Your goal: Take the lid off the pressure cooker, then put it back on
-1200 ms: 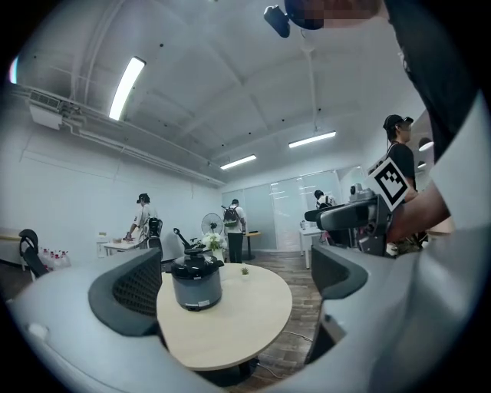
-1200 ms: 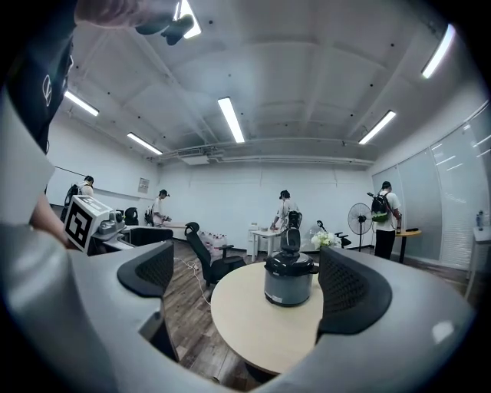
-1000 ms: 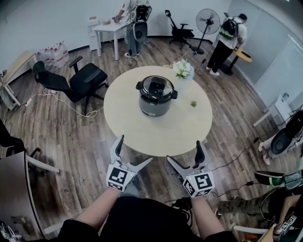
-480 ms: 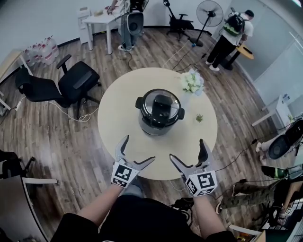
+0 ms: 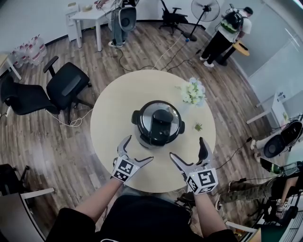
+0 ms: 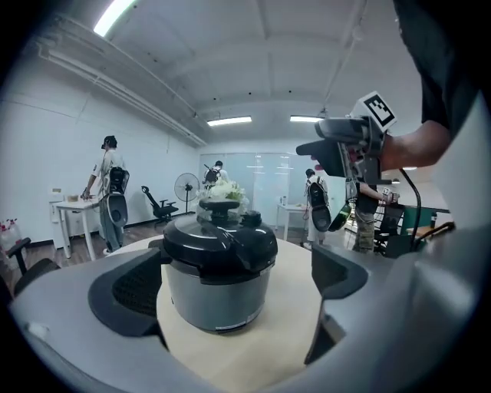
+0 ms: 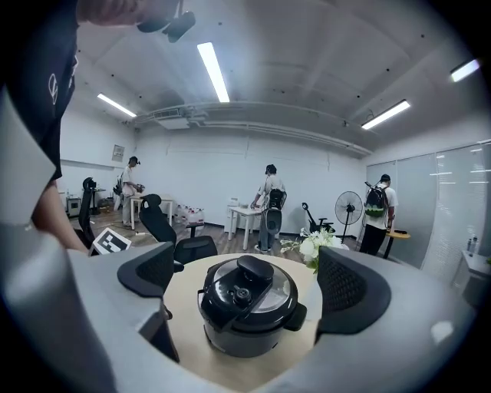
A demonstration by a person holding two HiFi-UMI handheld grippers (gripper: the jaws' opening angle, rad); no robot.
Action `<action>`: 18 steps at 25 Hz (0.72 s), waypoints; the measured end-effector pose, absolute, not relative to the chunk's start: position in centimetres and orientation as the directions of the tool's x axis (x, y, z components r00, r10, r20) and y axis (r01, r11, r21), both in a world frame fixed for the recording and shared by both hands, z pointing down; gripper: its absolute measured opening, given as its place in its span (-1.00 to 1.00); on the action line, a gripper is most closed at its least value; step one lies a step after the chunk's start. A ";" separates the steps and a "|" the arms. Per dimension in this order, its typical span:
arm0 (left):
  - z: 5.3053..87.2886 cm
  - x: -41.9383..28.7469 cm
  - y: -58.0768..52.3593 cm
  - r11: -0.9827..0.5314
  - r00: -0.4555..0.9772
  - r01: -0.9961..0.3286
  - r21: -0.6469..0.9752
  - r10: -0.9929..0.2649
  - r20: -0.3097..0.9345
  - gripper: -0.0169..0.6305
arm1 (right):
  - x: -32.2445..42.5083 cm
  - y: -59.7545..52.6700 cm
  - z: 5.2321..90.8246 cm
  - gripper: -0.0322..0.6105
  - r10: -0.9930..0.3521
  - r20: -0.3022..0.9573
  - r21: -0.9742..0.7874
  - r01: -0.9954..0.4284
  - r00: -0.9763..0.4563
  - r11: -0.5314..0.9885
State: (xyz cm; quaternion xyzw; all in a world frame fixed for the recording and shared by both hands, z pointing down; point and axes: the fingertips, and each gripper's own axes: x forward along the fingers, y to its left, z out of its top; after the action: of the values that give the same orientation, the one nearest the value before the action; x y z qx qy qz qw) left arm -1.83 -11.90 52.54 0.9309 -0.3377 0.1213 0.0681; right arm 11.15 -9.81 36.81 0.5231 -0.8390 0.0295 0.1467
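Observation:
A grey pressure cooker (image 5: 157, 126) with a black lid (image 5: 158, 120) on it stands in the middle of a round beige table (image 5: 118, 106). My left gripper (image 5: 137, 152) is open just near-left of the cooker, above the table's near edge. My right gripper (image 5: 189, 152) is open at the cooker's near right. Neither touches the cooker. In the left gripper view the cooker (image 6: 219, 276) fills the gap between the wide-apart jaws, lid (image 6: 221, 238) closed. From the right gripper view the cooker (image 7: 249, 311) sits centred between the jaws, with the lid's handle (image 7: 255, 270) on top.
A white flower bunch (image 5: 192, 92) and a small green sprig (image 5: 198, 126) stand on the table right of the cooker. Black office chairs (image 5: 66, 87) are on the left. A person with a backpack (image 5: 226, 30) stands far right; a fan (image 5: 203, 9) and white desk (image 5: 90, 16) are at the back.
I have moved closer to the table, and both open grippers have advanced from off the table's near edge to either side of the cooker's near face.

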 end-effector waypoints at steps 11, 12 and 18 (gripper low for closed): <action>59.1 0.3 -15.6 -0.770 0.721 -0.636 0.053 -0.568 0.396 0.87 | 10.3 -16.0 38.5 0.96 -0.800 0.339 0.100 -0.827 -0.495 0.554; 59.6 0.5 -15.9 -0.764 0.714 -0.643 0.059 -0.570 0.406 0.87 | 10.2 -16.5 38.8 0.95 -0.788 0.348 0.100 -0.816 -0.507 0.569; 63.0 1.3 -17.4 -0.735 0.687 -0.673 0.083 -0.580 0.438 0.87 | 9.4 -19.2 39.9 0.95 -0.708 0.415 0.122 -0.736 -0.572 0.666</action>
State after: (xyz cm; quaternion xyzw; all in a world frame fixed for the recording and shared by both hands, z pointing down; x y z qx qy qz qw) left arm 1.34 -17.43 62.98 0.9107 -0.3438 0.1954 0.1193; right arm 9.38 -19.24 39.93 0.4073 -0.8859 0.0322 0.2196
